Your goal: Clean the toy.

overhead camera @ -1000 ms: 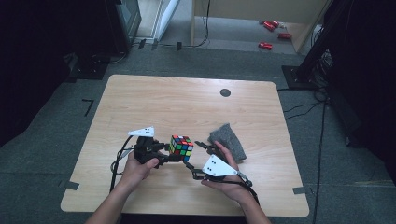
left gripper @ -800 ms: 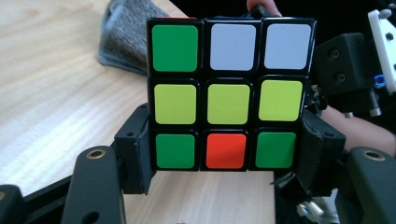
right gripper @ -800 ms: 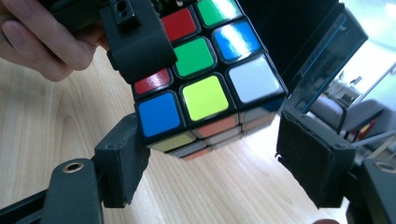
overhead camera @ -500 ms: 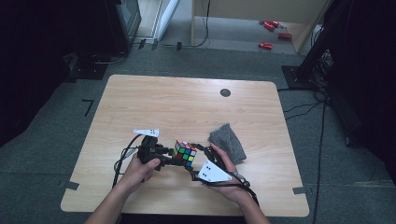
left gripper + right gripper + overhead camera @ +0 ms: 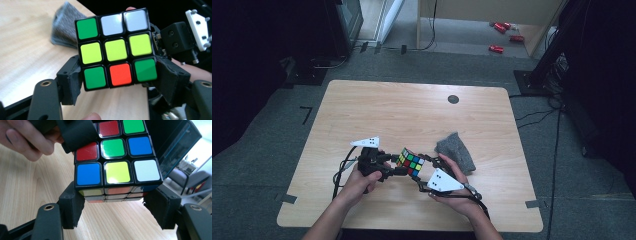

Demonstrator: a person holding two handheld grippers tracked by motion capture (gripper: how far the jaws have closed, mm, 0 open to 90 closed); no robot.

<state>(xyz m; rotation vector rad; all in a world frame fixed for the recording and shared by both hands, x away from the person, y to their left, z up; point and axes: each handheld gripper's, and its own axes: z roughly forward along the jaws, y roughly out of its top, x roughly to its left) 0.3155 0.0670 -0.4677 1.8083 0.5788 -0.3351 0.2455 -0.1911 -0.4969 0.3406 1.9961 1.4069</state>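
room: dim space, grey carpet floor, dark equipment stands at both sides, red items on the floor beyond the far edge.
surface: light wooden surface with rounded corners; a small dark round cap sits near its far edge, right of centre.
rubik's cube: the rubik's cube is held up off the wood near the front edge, about midway between the left and right edges, tilted on a corner between the two grippers. its face toward the left gripper view shows green, white, white on top, three yellow in the middle, green, red, green below.
left gripper: the left gripper comes at the cube from the left edge side; its jaws stand on either side of the cube's lowest row and have just been opening. the pads look to be at the cube's sides, but i cannot tell whether they press on it.
right gripper: the right gripper meets the cube from the right front; in the right gripper view its jaws are spread wider than the cube, which sits between them with visible gaps at both pads.
grey cloth: a crumpled grey cloth lies on the wood just right of the cube, beside the right hand.
left hand: the left hand wraps its gripper's body near the front edge.
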